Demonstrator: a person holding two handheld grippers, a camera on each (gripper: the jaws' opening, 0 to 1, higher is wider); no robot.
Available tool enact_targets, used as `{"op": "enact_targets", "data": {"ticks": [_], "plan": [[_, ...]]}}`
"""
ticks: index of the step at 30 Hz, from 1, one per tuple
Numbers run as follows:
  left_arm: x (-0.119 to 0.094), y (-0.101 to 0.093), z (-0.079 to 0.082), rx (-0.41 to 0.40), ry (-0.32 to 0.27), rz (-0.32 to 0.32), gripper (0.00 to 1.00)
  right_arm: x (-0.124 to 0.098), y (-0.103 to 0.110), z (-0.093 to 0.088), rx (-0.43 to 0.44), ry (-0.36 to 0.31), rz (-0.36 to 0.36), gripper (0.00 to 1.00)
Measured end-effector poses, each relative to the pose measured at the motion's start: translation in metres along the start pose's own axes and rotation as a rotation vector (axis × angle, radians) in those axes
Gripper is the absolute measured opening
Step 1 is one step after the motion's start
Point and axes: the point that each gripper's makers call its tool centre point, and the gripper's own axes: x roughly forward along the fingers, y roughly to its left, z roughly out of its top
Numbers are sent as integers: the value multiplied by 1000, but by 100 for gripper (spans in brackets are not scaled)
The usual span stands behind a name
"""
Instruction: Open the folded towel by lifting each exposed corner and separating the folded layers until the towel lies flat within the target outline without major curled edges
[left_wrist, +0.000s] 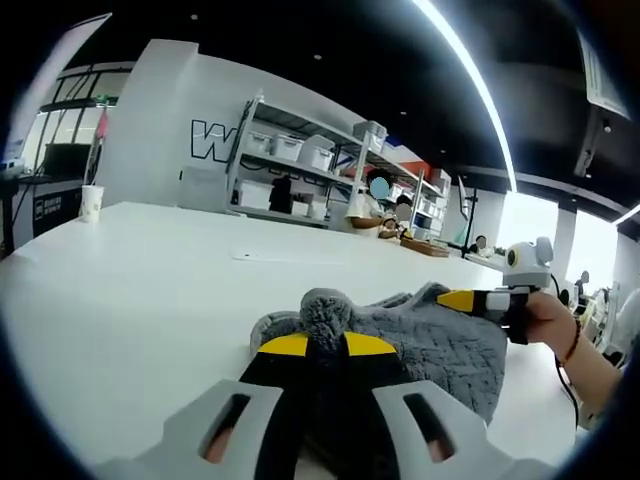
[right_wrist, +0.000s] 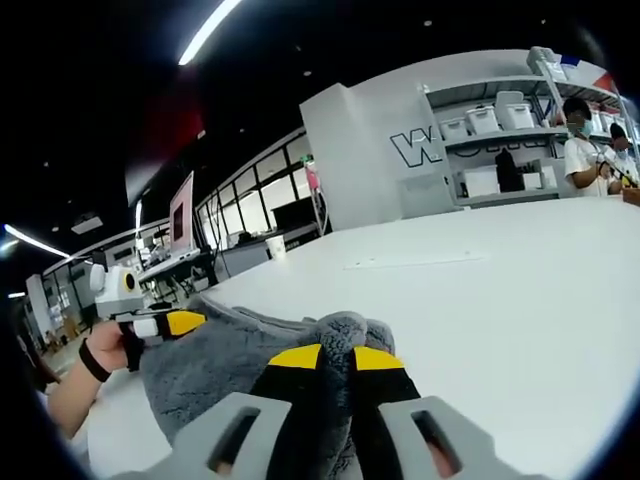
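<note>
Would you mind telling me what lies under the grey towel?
The grey towel rests on the white table. Both the left hand-held gripper and right hand-held gripper pinch its edge. Anything beneath its folds, outline included, is covered.

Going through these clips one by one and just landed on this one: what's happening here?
A person holds a hand-held gripper in each hand and is working on a grey towel on a white table. The left hand-held gripper and the right hand-held gripper are each shut on a bunched edge of the towel. The towel is crumpled and heaped up between them, not yet flat.
</note>
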Motion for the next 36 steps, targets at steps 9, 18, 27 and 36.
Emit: {"op": "enact_targets", "data": {"ticks": [9,18,27,36], "plan": [[-1,1,0,10,-7,0,9,-1,2,-1,2,-10,1,2],[-5,-3,2,20,-13,-7,7,-2,4,-1,-2,-6,-6,2],[-7,-3,8,35,-20,-7,6,-4,6,2,-31,-8,-14,2],[-8,-5,14,41,-38,-29,5,-7,5,7,-40,-21,-17,0]]}}
